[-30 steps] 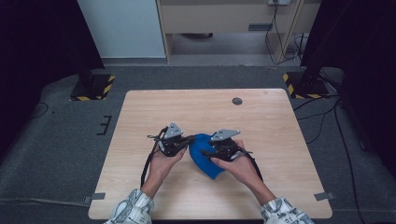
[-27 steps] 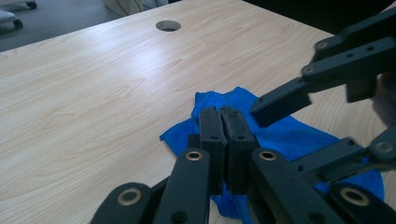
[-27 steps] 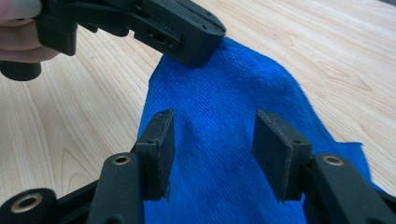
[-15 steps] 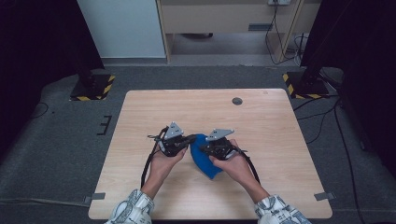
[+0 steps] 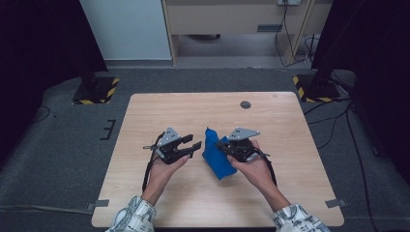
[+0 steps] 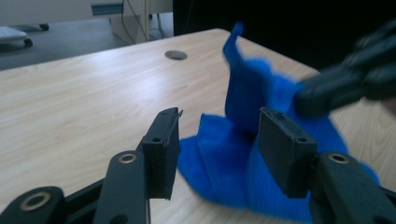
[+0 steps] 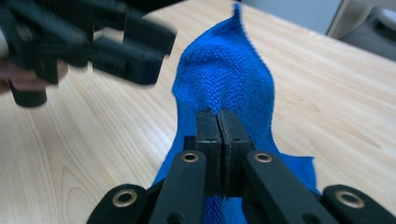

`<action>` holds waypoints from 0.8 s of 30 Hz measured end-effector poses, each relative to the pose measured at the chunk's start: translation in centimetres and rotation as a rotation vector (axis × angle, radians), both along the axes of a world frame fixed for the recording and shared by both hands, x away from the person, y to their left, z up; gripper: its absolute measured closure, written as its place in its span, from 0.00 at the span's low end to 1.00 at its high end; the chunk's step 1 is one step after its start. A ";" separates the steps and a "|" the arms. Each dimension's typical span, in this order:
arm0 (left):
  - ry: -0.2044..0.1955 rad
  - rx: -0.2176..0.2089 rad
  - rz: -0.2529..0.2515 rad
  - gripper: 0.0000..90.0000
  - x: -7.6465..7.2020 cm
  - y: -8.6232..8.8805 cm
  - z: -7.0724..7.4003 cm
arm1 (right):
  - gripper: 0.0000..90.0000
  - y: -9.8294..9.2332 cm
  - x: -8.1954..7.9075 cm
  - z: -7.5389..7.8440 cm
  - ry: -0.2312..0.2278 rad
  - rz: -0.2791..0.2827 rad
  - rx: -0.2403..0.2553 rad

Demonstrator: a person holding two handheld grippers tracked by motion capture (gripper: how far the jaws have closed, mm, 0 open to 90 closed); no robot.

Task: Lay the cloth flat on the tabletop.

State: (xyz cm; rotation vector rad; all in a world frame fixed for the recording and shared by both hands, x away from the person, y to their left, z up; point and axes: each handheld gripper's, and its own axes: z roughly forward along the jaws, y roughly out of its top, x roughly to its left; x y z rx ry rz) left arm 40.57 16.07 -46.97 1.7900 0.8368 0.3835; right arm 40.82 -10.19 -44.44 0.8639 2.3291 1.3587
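While the right gripper (image 5: 223,143) is clamping a fold of the bright blue knitted cloth (image 5: 216,154) and lifting it, the left gripper (image 5: 196,142) has just been opening its jaws, and nothing is lying between them now. A second ago both tools were crowded together over the cloth at the middle of the pale wooden table (image 5: 159,108); now the left one is standing apart to its left, and one pointed corner of the fabric is rising up while the rest is trailing down onto the board beside the right hand (image 5: 251,166). That is looking like a handover: the left side is letting go and the right side is taking the cloth, so the folding or lifting work is probably passing to the right hand alone.

Seen from above, the two tools and the cloth are sitting near the table's centre, with a small dark round plug (image 5: 245,104) farther back. The left gripper view is showing what the high view is blurring: the released jaws standing wide, with the cloth (image 6: 261,154) lying just beyond them, apart from the pads (image 6: 163,156), and the other tool reaching in from the right. The right gripper view is showing the grip itself, two black pads (image 7: 209,140) pressed tight together with blue fabric (image 7: 224,79) pinched between them and standing up ahead.
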 end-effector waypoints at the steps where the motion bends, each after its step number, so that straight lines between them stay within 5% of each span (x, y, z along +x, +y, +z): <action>1: -0.002 0.008 0.002 0.54 -0.1 0.0 -0.1 | 0.99 -0.2 -0.1 0.3 -0.009 -0.003 0.004; 11: 0.010 0.096 0.003 0.62 0.0 -0.2 -1.3 | 0.98 -1.4 0.2 3.1 -0.059 -0.057 0.035; 24: 0.025 0.104 -0.018 0.66 0.1 -0.3 -1.7 | 0.98 -1.8 0.2 6.4 -0.106 -0.072 0.074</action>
